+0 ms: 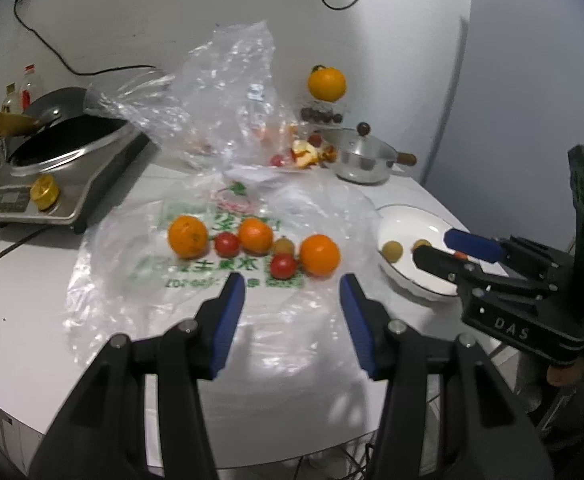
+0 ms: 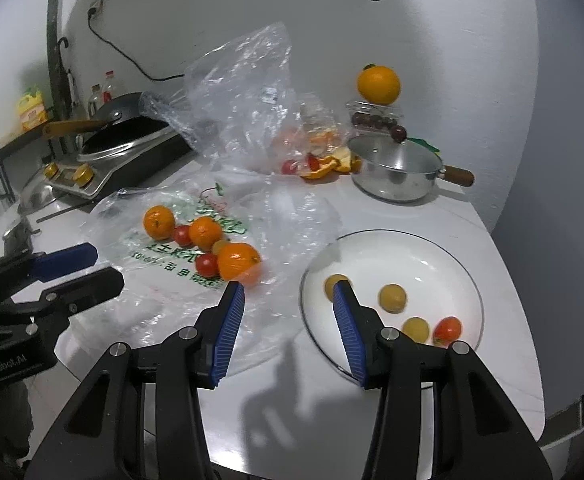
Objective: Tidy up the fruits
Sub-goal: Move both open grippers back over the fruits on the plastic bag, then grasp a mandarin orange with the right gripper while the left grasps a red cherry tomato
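Both grippers gape wide, holding nothing. The oranges (image 1: 319, 255) lie straight ahead of the left gripper (image 1: 292, 292), nearer than the right gripper (image 2: 288, 300), which hangs beside the plate (image 2: 467, 272).

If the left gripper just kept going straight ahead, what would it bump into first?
Probably the nearest red tomato on the plastic bag, with the orange right beside it. The left gripper is open and aimed there, though depth is hard to judge.
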